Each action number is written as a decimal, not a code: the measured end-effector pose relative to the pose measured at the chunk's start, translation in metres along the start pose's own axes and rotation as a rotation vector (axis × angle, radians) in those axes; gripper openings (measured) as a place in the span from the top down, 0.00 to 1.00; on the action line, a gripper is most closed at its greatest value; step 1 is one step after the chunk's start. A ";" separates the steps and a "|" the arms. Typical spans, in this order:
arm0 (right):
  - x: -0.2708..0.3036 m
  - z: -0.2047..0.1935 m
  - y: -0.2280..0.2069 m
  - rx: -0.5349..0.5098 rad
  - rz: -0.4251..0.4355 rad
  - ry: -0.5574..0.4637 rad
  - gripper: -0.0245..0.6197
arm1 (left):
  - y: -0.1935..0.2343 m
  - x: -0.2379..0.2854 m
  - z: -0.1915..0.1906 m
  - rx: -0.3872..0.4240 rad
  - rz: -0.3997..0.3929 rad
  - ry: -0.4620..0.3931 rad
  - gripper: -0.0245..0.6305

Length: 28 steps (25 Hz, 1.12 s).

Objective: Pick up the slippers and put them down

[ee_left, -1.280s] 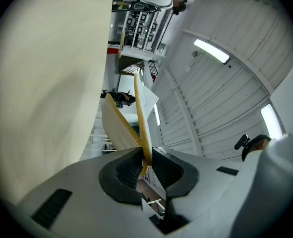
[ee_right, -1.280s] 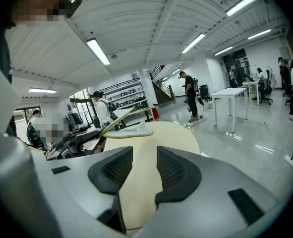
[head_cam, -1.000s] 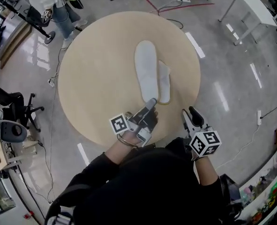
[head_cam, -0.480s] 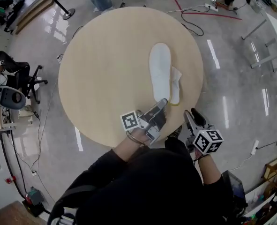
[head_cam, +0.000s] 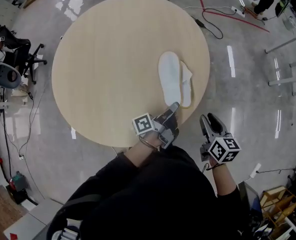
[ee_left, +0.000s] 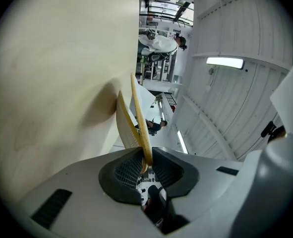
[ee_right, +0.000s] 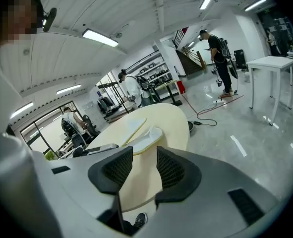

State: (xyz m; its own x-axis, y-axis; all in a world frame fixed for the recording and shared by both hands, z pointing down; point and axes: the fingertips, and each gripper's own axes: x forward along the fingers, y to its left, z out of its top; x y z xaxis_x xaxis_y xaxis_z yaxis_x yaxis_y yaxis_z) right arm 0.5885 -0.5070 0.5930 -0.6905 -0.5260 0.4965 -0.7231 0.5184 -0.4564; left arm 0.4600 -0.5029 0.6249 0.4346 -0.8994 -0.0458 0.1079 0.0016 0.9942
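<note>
Two white slippers lie together on the right part of the round beige table [head_cam: 102,59]. The bigger one [head_cam: 169,78] is sole up, and the other [head_cam: 187,83] peeks out at its right side. My left gripper [head_cam: 174,107] is shut on the heel end. In the left gripper view the yellow-edged sole [ee_left: 138,114] runs between the pads [ee_left: 127,171]. Whether the second slipper's sole [ee_left: 124,128] is also pinched I cannot tell. My right gripper [head_cam: 208,122] hangs beyond the table's near right edge over the floor, open and holding nothing. In its own view the right gripper [ee_right: 145,168] points at both slippers [ee_right: 145,139].
The person's dark torso fills the bottom of the head view. A cable [head_cam: 213,24] and a power strip lie on the glossy floor at the back right. Chairs and equipment [head_cam: 7,74] stand at the left. People stand far off in the right gripper view.
The left gripper has pulled the slippers nearer to the table's near right edge, still shut on the heel. The right gripper has drawn back from the table rim to over the floor.
</note>
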 end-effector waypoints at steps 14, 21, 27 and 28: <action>0.041 -0.009 0.006 -0.111 0.108 0.106 0.71 | 0.066 0.004 -0.031 -0.026 0.178 -0.105 0.86; 0.013 -0.037 0.002 -0.106 0.032 0.108 0.71 | 0.102 -0.006 -0.053 -0.086 0.291 -0.085 0.76; -0.003 -0.047 0.008 -0.081 0.008 0.083 0.71 | 0.117 -0.015 -0.088 -0.140 0.345 0.018 0.56; -0.004 -0.048 0.009 -0.078 0.007 0.080 0.71 | 0.118 -0.016 -0.094 -0.125 0.351 0.046 0.56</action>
State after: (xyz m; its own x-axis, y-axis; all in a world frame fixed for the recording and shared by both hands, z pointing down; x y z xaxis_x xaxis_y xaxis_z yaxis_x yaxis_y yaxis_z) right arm 0.5861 -0.4677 0.6227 -0.6894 -0.4682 0.5527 -0.7128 0.5742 -0.4027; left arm 0.5496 -0.4471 0.7336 0.5037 -0.8143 0.2885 0.0522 0.3621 0.9307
